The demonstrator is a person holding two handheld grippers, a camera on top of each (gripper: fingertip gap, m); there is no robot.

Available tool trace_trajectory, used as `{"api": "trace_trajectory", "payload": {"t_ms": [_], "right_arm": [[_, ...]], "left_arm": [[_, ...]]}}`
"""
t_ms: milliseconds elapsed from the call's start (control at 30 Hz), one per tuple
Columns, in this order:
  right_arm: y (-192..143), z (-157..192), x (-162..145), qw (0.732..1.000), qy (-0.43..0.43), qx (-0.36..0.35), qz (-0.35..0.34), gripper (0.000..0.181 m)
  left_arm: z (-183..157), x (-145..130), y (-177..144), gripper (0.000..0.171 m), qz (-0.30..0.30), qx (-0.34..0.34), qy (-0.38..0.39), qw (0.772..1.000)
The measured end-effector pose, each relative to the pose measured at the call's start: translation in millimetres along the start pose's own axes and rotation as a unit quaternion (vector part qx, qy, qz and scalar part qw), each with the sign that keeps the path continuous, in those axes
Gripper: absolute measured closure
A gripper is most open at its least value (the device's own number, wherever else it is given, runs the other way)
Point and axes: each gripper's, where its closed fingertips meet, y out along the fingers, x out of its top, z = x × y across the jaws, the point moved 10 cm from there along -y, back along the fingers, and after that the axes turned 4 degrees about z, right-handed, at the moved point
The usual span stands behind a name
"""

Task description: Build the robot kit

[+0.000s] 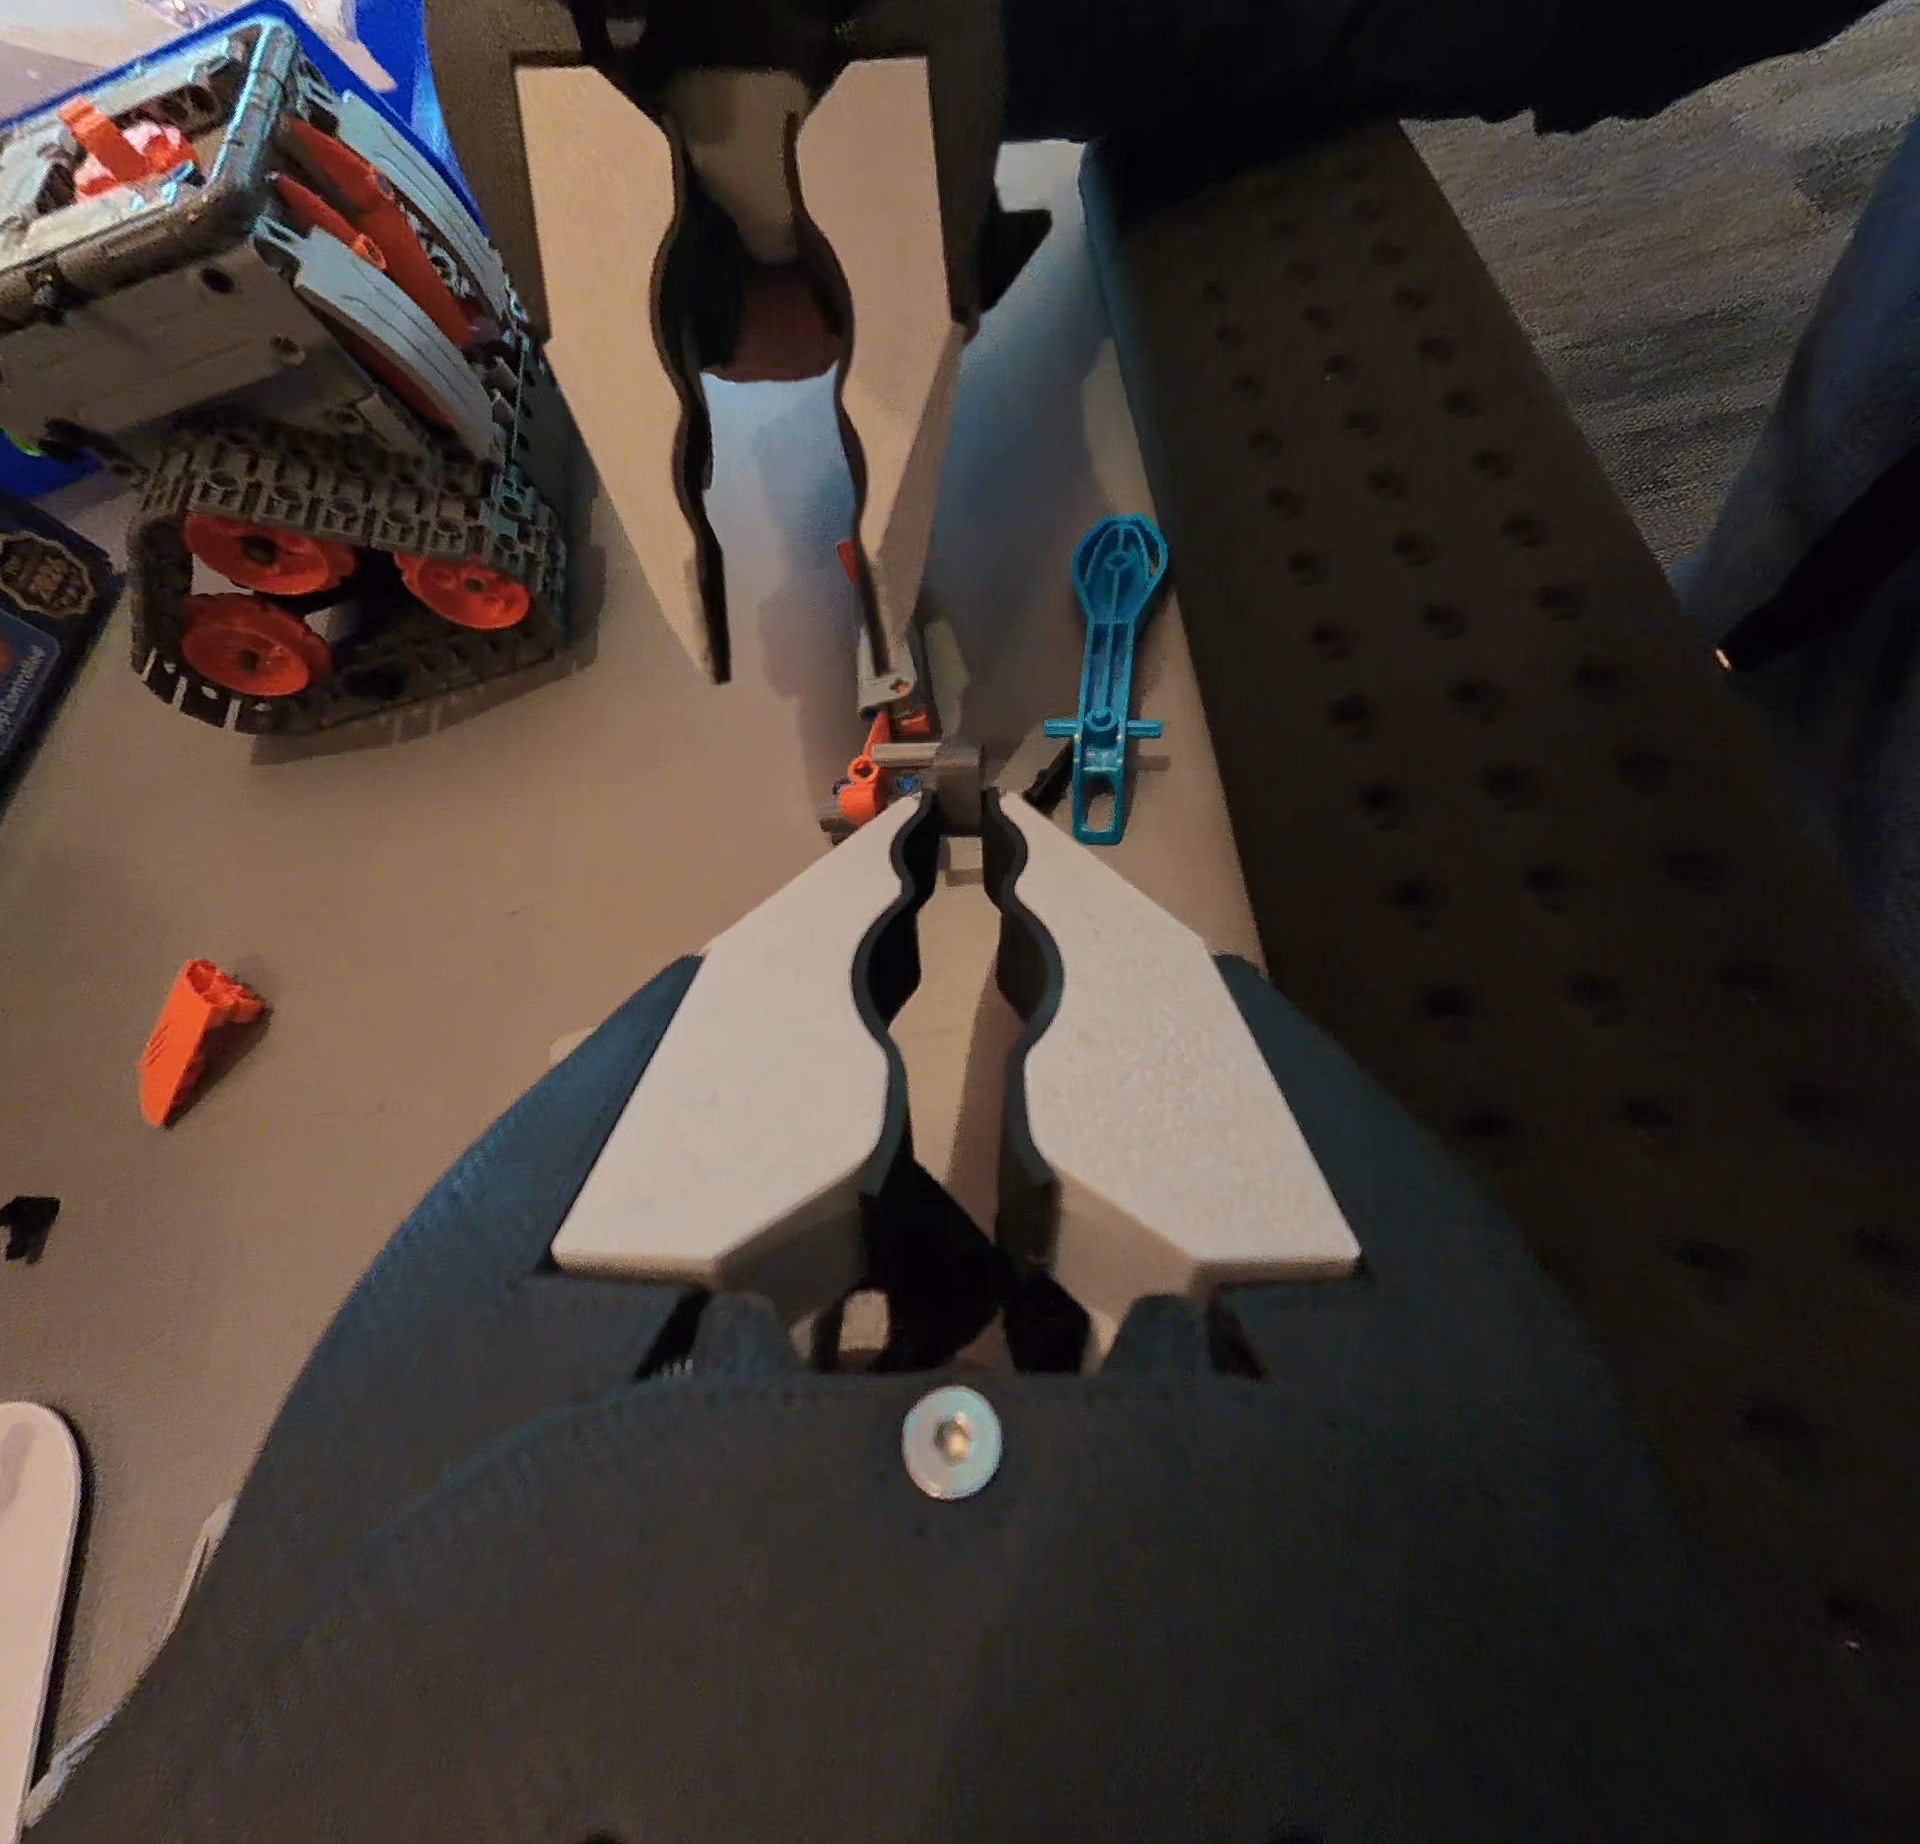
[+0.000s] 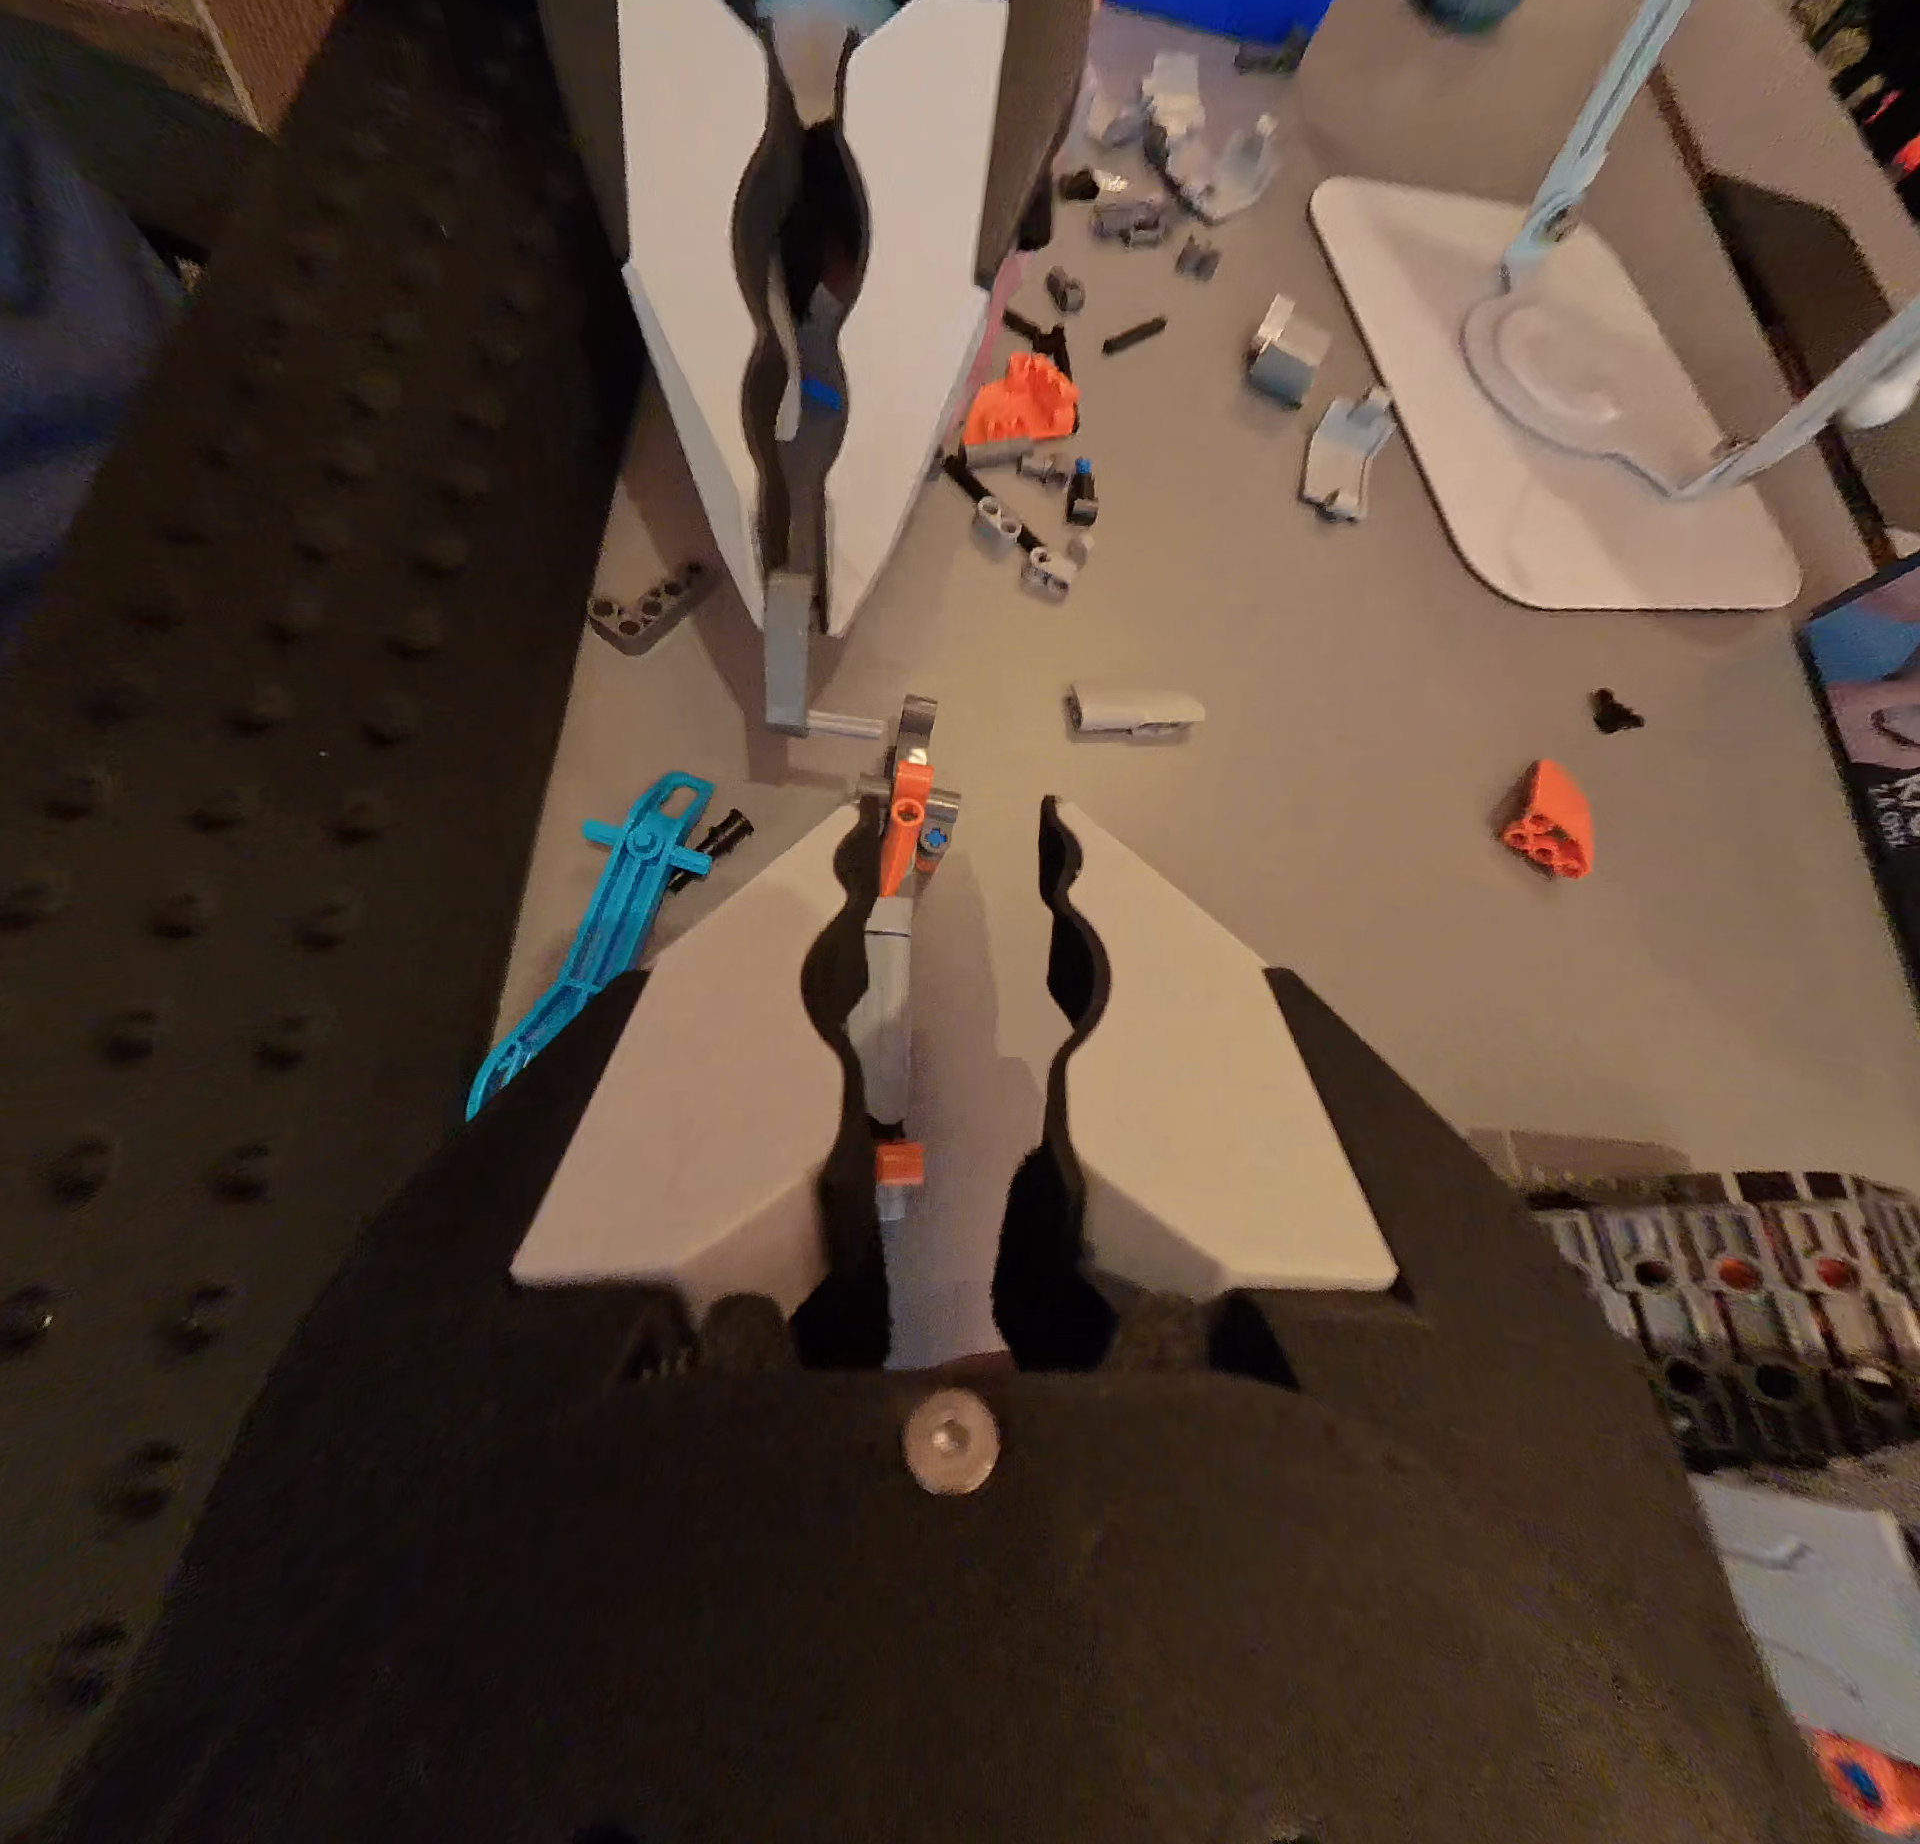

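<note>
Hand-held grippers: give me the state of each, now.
Left hand-held gripper: shut on the small grey plastic building piece.
Right hand-held gripper: open, with a grey-and-orange plastic brick assembly lying between its fingers; contact cannot be told.

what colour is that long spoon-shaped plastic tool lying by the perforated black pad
Turquoise blue tool; clearest in the left wrist view.

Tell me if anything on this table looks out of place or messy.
Mostly clutter: small building pieces lie scattered loose over the table, and a teal tool sits right at its edge. Nothing looks broken or spilled.
</note>
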Motion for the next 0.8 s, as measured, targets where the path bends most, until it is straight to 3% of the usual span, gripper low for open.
{"api": "trace_trajectory", "payload": {"t_ms": [800], "right_arm": [[27.7,5.2,-3.5,0.998,0.01,0.061,0.009,0.152]], "left_arm": [[10.6,-11.9,10.1,0.165,0.01,-0.038,-0.048,0.998]]}}
